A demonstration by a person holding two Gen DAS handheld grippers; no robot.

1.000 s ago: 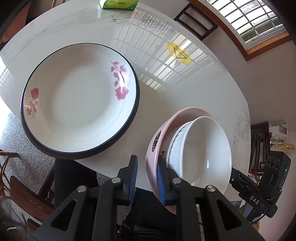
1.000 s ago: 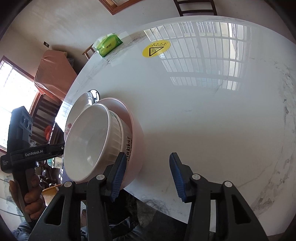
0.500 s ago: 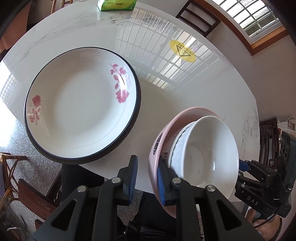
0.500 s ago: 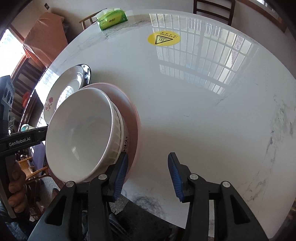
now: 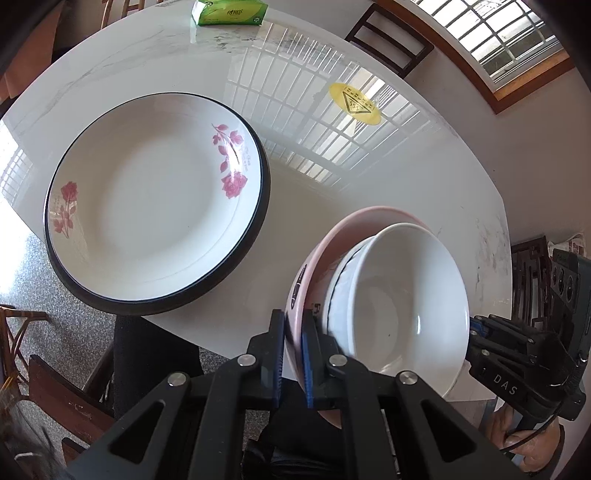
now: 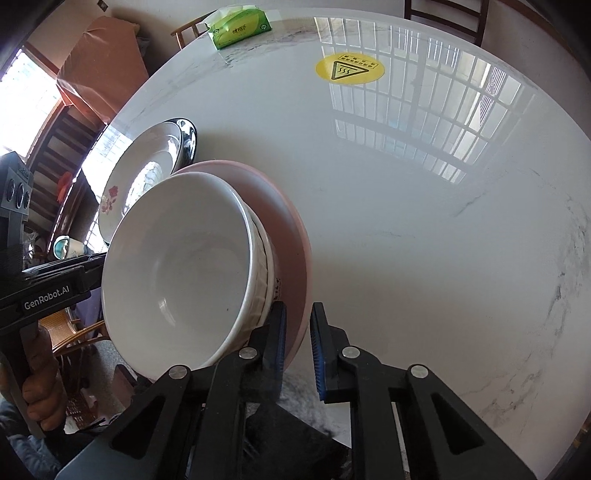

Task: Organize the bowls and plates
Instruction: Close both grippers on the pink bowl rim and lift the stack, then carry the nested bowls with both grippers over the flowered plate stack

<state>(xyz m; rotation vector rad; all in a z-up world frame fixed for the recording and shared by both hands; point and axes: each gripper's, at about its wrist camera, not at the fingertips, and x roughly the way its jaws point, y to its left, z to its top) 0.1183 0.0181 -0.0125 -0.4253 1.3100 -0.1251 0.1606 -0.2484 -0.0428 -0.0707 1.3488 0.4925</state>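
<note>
A white bowl sits nested in a pink bowl at the table's near edge. My left gripper is shut on the pink bowl's near rim, one pad inside and one outside. In the right wrist view, my right gripper is closing on the opposite rim of the pink bowl, which runs between its pads, with the white bowl just to the left. A white plate with red roses lies on a black plate to the left, apart from both grippers.
The round white marble table carries a green tissue pack at the far edge and a yellow warning sticker. Dark chairs stand behind the table. A person's hand holds the left gripper's handle.
Both grippers' jaws have closed onto the pink bowl's rim, the left from a narrow gap, the right from a wide one. The right gripper also shifted and rolled over the rim.
</note>
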